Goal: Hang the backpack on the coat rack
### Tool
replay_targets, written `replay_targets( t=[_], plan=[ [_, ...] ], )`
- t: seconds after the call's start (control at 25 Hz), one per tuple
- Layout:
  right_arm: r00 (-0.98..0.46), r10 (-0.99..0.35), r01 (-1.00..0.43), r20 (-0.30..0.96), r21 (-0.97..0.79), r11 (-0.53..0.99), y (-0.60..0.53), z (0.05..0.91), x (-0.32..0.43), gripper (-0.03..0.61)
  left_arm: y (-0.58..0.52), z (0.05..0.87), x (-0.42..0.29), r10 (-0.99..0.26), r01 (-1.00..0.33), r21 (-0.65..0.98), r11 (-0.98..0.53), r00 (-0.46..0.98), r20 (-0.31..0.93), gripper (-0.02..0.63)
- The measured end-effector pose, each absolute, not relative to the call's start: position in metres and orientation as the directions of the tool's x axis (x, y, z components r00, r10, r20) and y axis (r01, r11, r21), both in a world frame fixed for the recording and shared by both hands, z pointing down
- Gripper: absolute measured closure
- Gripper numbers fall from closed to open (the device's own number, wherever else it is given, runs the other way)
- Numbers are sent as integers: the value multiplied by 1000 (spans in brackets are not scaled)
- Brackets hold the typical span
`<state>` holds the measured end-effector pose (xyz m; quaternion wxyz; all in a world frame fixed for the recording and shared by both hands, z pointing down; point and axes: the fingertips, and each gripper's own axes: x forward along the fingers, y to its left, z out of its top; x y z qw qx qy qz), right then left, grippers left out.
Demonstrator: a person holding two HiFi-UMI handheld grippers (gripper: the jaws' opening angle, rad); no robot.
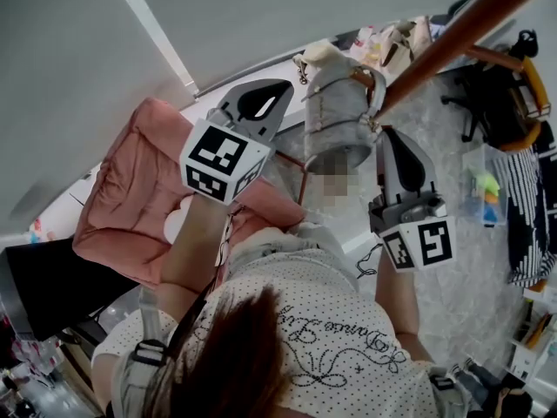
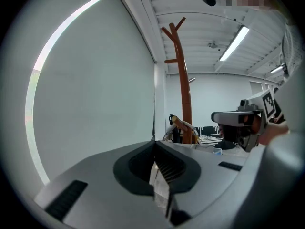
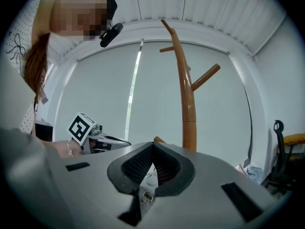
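Backpack [image 1: 338, 116], grey with tan trim, hangs off the floor between my two grippers, its top right against the brown pole of the coat rack [image 1: 452, 37]. It is not on any of the rack's pegs.

On my left gripper [image 1: 285, 87] the jaws are pressed together on a pale strip of the backpack's strap [image 2: 159, 187], which shows wedged in the throat behind the pads. That gripper sits on the far side of the backpack from the coat rack.

On my right gripper [image 1: 388, 133] the jaws are also pressed together, pinching a bit of pale fabric with a small metal ring [image 3: 142, 195] on it. This gripper is just beside the base of the rack's pole, touching the backpack's side.

From both gripper views the coat rack stands upright ahead, with its angled branches high above the jaws.

Farther from the rack than the left gripper lies a pink cushioned seat [image 1: 130, 198]. Beyond the rack's pole stand an office chair [image 1: 513, 90] and a clear plastic bin [image 1: 487, 185].
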<state>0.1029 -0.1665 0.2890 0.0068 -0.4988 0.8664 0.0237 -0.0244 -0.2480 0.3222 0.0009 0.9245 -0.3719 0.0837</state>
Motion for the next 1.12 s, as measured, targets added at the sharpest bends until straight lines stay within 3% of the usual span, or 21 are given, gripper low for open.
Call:
replay_targets(
  t=[1.12],
  plan=[
    [-422,-903,-907,-85,45,419,-164,280,113,569,-236,324,-64,-789,-787,-59,-615,611,68,611]
  ],
)
